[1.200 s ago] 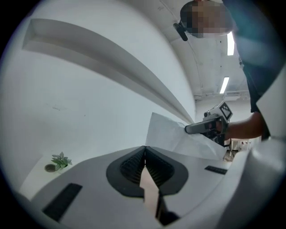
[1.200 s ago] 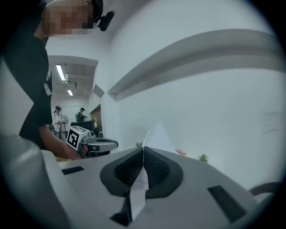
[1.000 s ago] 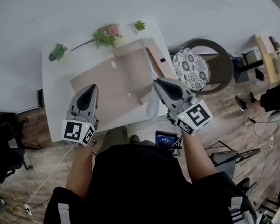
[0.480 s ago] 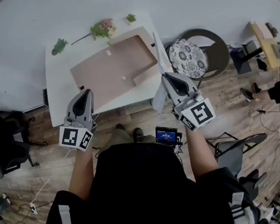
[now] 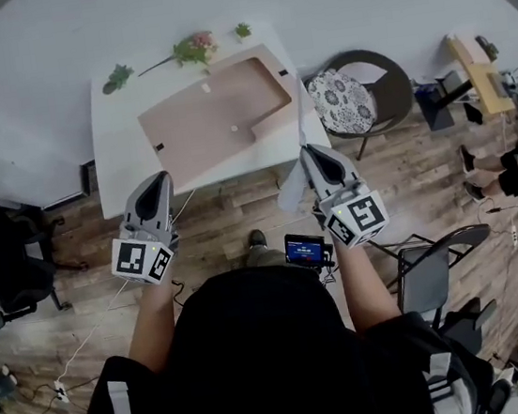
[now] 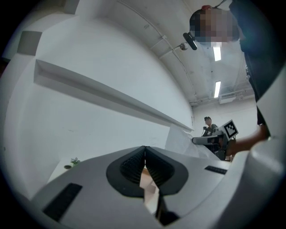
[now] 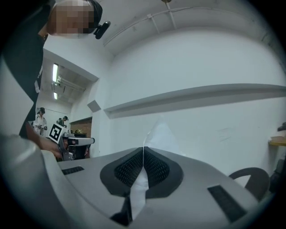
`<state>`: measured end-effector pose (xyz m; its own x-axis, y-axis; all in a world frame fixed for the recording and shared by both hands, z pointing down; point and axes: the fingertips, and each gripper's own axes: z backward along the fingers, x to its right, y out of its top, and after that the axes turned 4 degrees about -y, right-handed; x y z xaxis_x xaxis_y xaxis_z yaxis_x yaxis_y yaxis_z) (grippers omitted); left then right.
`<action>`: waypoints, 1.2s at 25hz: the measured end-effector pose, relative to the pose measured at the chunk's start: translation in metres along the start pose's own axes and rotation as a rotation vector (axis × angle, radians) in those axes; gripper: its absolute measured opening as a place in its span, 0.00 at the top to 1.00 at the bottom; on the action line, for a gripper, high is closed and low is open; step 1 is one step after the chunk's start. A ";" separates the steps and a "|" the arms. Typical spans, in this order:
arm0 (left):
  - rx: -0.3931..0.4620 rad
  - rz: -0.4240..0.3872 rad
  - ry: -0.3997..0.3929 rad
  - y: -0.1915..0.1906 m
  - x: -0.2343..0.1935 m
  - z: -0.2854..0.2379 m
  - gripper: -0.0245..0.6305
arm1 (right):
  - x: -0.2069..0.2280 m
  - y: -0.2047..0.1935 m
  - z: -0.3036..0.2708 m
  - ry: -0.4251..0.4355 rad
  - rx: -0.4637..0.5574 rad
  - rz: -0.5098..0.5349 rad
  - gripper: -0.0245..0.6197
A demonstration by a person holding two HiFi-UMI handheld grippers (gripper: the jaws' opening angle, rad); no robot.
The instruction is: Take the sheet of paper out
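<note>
In right gripper (image 5: 312, 152) — sheet of paper (image 5: 289, 190)

Bright, even indoor light with faint shadows. Strip lights (image 6: 217, 53) glow at two o'clock in the left gripper view, nine o'clock in the right. Fisheye bending warps every view, and the gripper views' corners go black. The left gripper (image 6: 145, 152) and right gripper (image 7: 143, 152) loom soft-focused at six o'clock.

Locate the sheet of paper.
Head view, right side: the sheet of paper is pinched in the right gripper, by the white table's near right corner, clear of the brown folder.
</note>
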<state>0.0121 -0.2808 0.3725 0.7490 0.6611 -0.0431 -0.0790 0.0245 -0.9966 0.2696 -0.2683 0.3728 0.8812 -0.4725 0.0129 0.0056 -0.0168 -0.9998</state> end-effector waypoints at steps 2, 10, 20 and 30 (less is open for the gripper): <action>0.003 0.011 0.007 -0.001 -0.001 0.027 0.96 | -0.023 -0.004 0.011 -0.007 -0.006 -0.006 0.94; -0.012 0.050 0.014 -0.028 0.016 0.121 0.96 | -0.109 -0.023 0.069 -0.030 -0.048 0.054 0.94; -0.053 0.050 0.083 -0.051 0.049 0.207 0.96 | -0.174 -0.035 0.130 -0.047 -0.054 0.064 0.94; -0.048 -0.018 0.168 -0.033 0.086 0.246 0.96 | -0.196 -0.023 0.157 0.031 0.006 0.060 0.94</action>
<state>-0.0828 -0.0404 0.4191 0.8498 0.5262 -0.0320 -0.0360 -0.0027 -0.9993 0.1708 -0.0374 0.3912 0.8648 -0.4999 -0.0465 -0.0436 0.0175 -0.9989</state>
